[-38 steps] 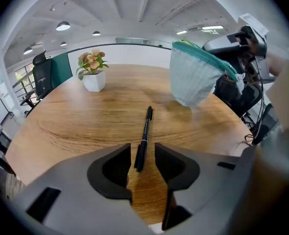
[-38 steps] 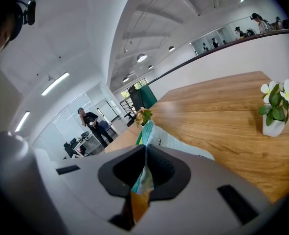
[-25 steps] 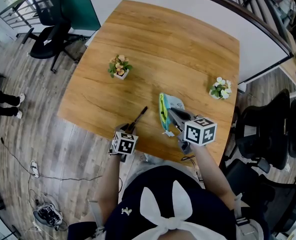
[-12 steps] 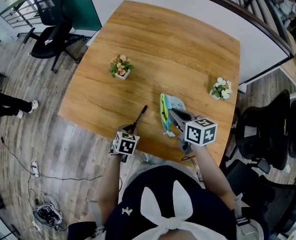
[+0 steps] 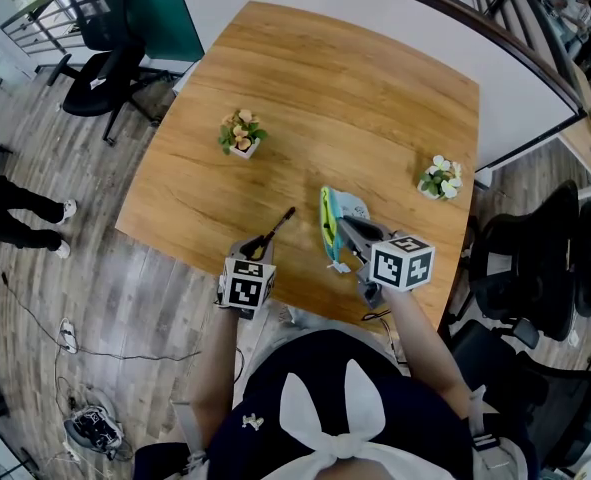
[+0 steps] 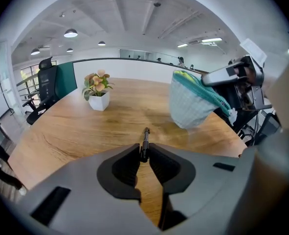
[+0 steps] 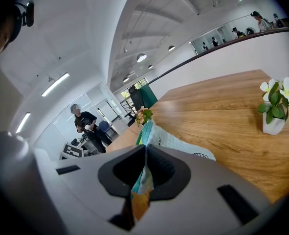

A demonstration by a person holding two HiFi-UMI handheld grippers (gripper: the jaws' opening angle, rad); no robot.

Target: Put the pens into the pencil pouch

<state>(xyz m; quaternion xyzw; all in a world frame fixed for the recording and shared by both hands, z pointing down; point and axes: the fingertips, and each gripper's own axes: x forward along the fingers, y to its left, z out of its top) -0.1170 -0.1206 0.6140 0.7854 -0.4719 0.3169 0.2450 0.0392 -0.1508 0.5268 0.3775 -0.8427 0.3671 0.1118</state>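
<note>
A thin black pen (image 5: 276,229) sticks out forward from my left gripper (image 5: 256,251), which is shut on its near end and holds it off the wooden table (image 5: 355,88). In the left gripper view the pen (image 6: 145,140) sits pinched between the pads, pointing toward the pouch (image 6: 190,103). The light checked pencil pouch (image 5: 337,222) with a teal-green zip edge stands up on the table. My right gripper (image 5: 344,228) is shut on the pouch's rim (image 7: 148,131), keeping the mouth raised.
Two small potted flowers stand on the table: one with peach blooms (image 5: 240,134) at the left, one with white blooms (image 5: 440,177) at the right. The table's near edge runs just below both grippers. Black office chairs (image 5: 530,258) stand around the table.
My left gripper has closed on the pen and risen, lifting it off the table. The right gripper and the pouch have stayed put.
</note>
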